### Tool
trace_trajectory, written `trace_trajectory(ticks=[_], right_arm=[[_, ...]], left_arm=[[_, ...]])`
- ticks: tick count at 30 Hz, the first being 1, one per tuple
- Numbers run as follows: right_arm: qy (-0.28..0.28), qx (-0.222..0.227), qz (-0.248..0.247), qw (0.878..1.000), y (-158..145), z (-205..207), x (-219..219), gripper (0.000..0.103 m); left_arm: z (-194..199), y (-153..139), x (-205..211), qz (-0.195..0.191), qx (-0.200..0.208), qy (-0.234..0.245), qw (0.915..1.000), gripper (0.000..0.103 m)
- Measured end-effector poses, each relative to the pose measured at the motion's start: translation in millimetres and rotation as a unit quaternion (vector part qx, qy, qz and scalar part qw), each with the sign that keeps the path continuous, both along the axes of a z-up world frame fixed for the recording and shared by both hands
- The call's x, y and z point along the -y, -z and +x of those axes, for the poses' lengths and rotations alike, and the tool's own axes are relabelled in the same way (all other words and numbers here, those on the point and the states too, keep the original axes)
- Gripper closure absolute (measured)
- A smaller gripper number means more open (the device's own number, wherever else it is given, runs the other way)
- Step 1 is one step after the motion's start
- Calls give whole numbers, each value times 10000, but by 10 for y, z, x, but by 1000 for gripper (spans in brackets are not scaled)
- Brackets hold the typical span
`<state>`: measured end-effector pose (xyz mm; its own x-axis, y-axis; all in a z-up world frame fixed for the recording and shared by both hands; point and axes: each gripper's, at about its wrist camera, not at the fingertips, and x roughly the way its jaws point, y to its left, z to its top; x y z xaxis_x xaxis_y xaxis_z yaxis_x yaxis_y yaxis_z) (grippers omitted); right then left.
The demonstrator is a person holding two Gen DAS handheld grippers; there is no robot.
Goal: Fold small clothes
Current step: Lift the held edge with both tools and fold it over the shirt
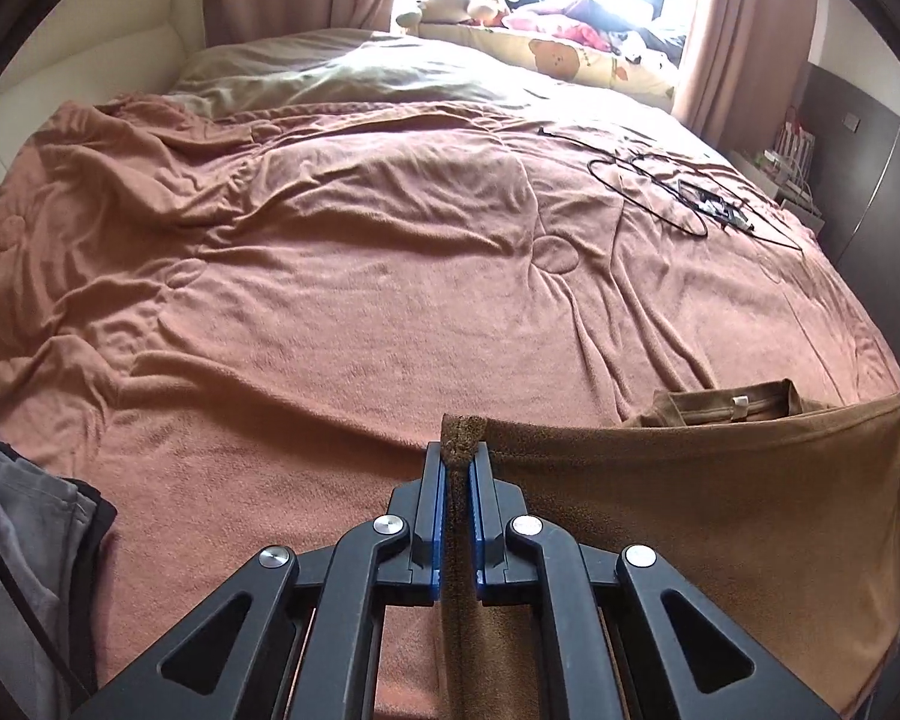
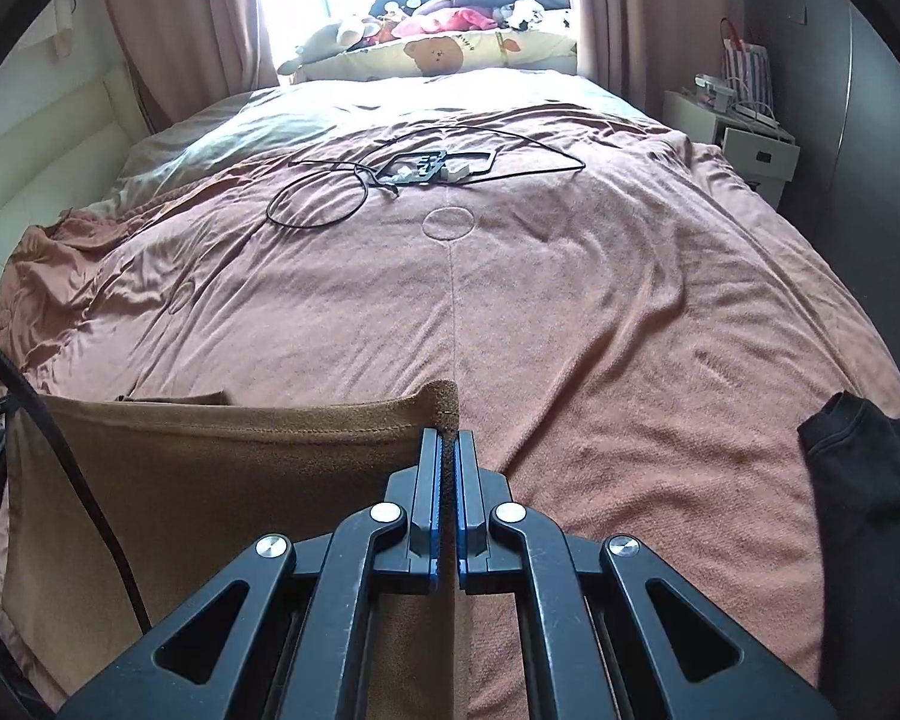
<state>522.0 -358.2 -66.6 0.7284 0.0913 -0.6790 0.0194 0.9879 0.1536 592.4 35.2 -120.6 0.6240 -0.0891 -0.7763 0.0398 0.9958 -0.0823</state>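
Note:
A brown shirt hangs stretched between my two grippers above the pink bedspread. My left gripper is shut on the shirt's left corner, the cloth pinched between the blue pads. In the right wrist view the same brown shirt spreads to the left, and my right gripper is shut on its right corner. The shirt's collar with a white label lies on the bed beyond the lifted edge.
A tangle of black cables with a small device lies mid-bed toward the far side. Grey clothing sits at the near left, a black garment at the near right. Plush toys and pillows line the window. A white nightstand stands at the right.

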Motion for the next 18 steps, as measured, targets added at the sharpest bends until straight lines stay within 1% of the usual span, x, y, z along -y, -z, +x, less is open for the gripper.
trace_trajectory(ticks=[4, 7, 13, 18], right_arm=[[23, -60, -65, 10000, 38, 195, -19, 103], [25, -280, -91, 9996, 169, 407, -41, 103], [60, -596, -150, 9981, 440, 758, -67, 103], [130, -563, -204, 9981, 504, 898, -77, 103]], left_arm=[[158, -24, -14, -32, 1, -96, 9999, 96], [300, 37, 1, -6, -82, -141, 9999, 96], [527, 352, 35, 135, -445, -186, 9987, 96], [614, 570, 30, 206, -594, -168, 9979, 96]])
